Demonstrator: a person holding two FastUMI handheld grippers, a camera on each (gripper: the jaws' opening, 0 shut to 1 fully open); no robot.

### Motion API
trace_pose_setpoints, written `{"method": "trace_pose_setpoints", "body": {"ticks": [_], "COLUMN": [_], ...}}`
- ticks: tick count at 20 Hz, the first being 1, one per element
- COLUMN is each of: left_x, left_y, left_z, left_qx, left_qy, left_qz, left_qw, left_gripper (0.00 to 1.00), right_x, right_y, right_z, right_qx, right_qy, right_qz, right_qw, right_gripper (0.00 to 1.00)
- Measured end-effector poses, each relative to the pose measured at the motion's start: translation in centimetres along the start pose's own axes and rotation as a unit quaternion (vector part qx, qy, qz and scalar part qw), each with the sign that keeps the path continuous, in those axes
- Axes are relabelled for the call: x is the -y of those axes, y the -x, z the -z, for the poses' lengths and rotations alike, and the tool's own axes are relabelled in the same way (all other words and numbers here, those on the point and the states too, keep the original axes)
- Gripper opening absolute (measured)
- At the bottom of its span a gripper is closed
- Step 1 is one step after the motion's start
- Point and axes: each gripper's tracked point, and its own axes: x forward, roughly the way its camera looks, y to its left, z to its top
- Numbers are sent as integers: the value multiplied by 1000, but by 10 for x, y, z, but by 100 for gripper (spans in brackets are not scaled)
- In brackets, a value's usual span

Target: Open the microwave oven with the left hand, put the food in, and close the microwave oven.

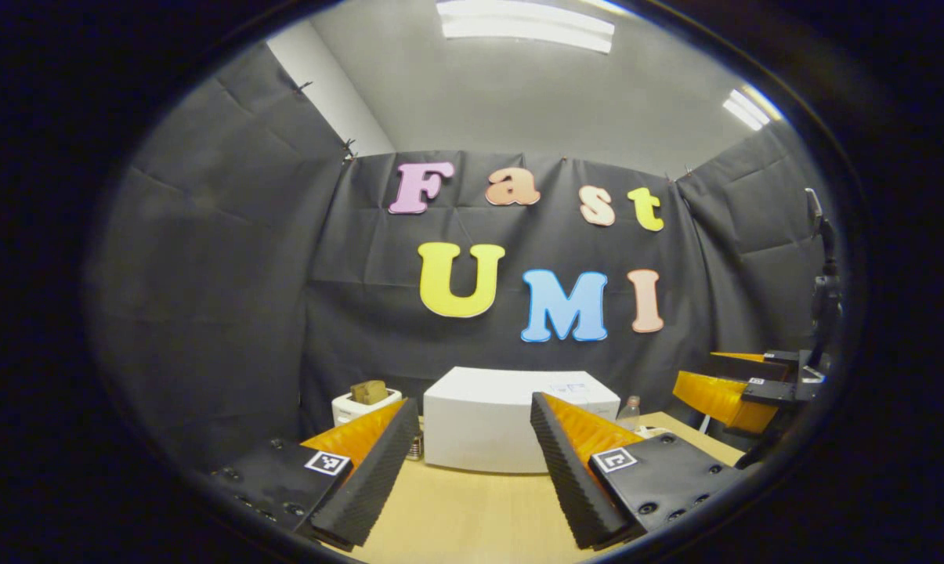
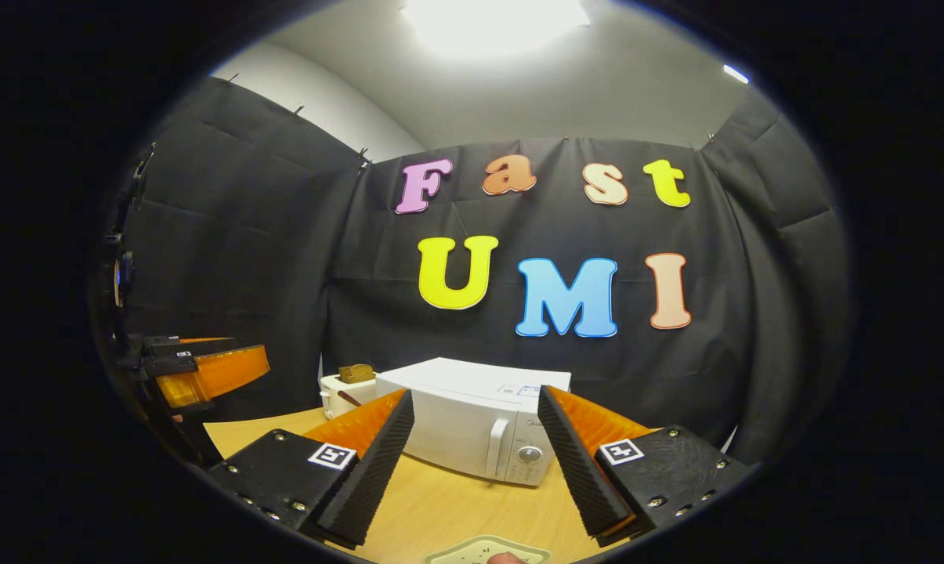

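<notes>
- Microwave (image 2: 472,419) white, door closed, sits on the wooden table (image 2: 448,501) at 12 o'clock from both grippers; handle and knob (image 2: 529,453) face the right gripper view.
- Left gripper (image 1: 472,470) fingers spread wide, nothing between them, low over the table, well apart from the microwave.
- Right gripper (image 2: 472,478) also wide, holding nothing, near the table.
- Food: pale green plate (image 2: 483,551) at 6 o'clock in the right gripper view, a reddish bit on it, mostly cut off, can't tell what it is.
- White toaster (image 1: 362,406) with bread sticking out, at 9 o'clock of the microwave, just beside it.
- Small bottle (image 1: 630,409) at 3 o'clock of the microwave in the left gripper view.
- Other gripper seen at 3 o'clock in the left gripper view, at 9 o'clock in the right gripper view.
</notes>
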Motion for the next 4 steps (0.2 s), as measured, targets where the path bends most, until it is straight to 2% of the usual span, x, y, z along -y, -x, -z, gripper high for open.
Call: {"method": "trace_pose_setpoints", "body": {"ticks": [4], "left_x": [0], "left_y": [2], "left_z": [-6], "left_qx": [5], "left_qy": [-20], "left_qz": [4], "left_qw": [1000], "left_gripper": [97], "right_x": [-2], "right_y": [-4], "right_z": [-5], "right_qx": [10], "right_qy": [-10], "right_qz": [3], "right_qw": [1000], "right_gripper": [97]}}
